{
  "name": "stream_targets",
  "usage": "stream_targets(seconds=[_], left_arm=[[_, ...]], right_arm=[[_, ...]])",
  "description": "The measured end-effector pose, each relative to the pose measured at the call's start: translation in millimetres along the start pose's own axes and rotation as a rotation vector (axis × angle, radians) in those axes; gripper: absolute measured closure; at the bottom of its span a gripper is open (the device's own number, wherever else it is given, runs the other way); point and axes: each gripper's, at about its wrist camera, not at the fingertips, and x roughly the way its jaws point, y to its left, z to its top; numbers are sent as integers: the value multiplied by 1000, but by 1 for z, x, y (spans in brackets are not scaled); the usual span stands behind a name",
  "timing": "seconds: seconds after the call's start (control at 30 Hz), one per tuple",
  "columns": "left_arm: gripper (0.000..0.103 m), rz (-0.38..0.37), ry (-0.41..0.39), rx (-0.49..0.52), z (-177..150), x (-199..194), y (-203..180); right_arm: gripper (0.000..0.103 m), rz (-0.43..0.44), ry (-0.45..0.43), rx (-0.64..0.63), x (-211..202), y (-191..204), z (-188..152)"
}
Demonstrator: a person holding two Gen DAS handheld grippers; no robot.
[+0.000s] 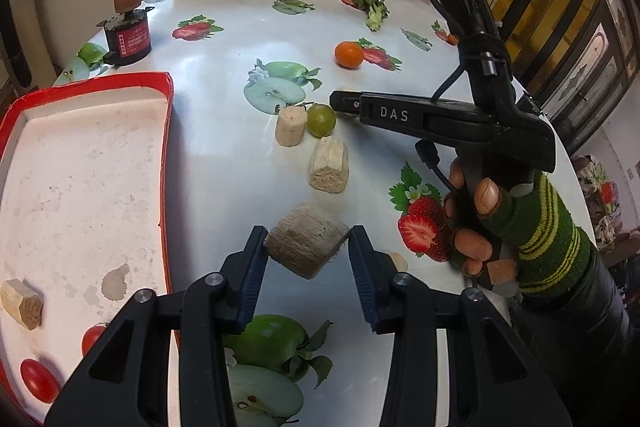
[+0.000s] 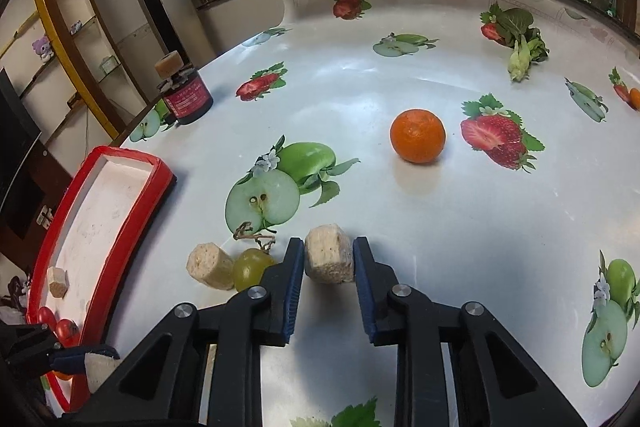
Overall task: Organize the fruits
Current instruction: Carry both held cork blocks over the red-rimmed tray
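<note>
A: Left gripper [image 1: 307,247] — clamped on a pale fibrous chunk [image 1: 306,239], pads touching both its sides, chunk tilted and seemingly lifted off the tablecloth [image 1: 224,163].
B: Same on the right. Right gripper [image 2: 329,261] closed around a smaller beige chunk [image 2: 329,259], blue pads pressed against both flanks.

A: At 9 o'clock from the left gripper — red-rimmed white tray [image 1: 164,147]. Inside, at its near end: one hexagonal beige piece [image 1: 23,303] and two red cherry tomatoes [image 1: 39,380].
B: Seen from the right wrist too, at 9 o'clock, tray rim [image 2: 160,179] on the table's left edge.

A: At 12 o'clock: a cut chunk [image 1: 329,166] lying on its side, then another stub [image 1: 291,126] touching a green grape [image 1: 321,119].
B: Grape [image 2: 252,269] at 9 o'clock here, just beside the left finger, stub [image 2: 211,265] against its far side. Dry stem above them.

A: Orange tangerine [image 1: 349,54] farther out, near 12 o'clock.
B: At 1 o'clock on this side, tangerine [image 2: 418,135], alone beside a printed strawberry.

A: Dark jar [image 1: 128,37] with a beige block on its lid, 10 o'clock, near the table edge. Leafy green vegetable [image 1: 372,5] far off at 1 o'clock.
B: Hand [image 1: 476,227] in a green striped sleeve gripping the black handle, 3 o'clock in the left view.
</note>
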Motion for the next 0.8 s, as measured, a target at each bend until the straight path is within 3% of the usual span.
stream_targets(seconds=[0.13, 0.47, 0.8], left_arm=[[64, 1, -27, 11, 1, -11, -1], [64, 36, -76, -6, -5, -40, 13], [64, 107, -116, -58, -16, -67, 51]], right_arm=[[78, 1, -23, -26, -18, 10, -5], [78, 101, -51, -91, -71, 57, -25], [79, 176, -40, -150, -88, 103, -44]])
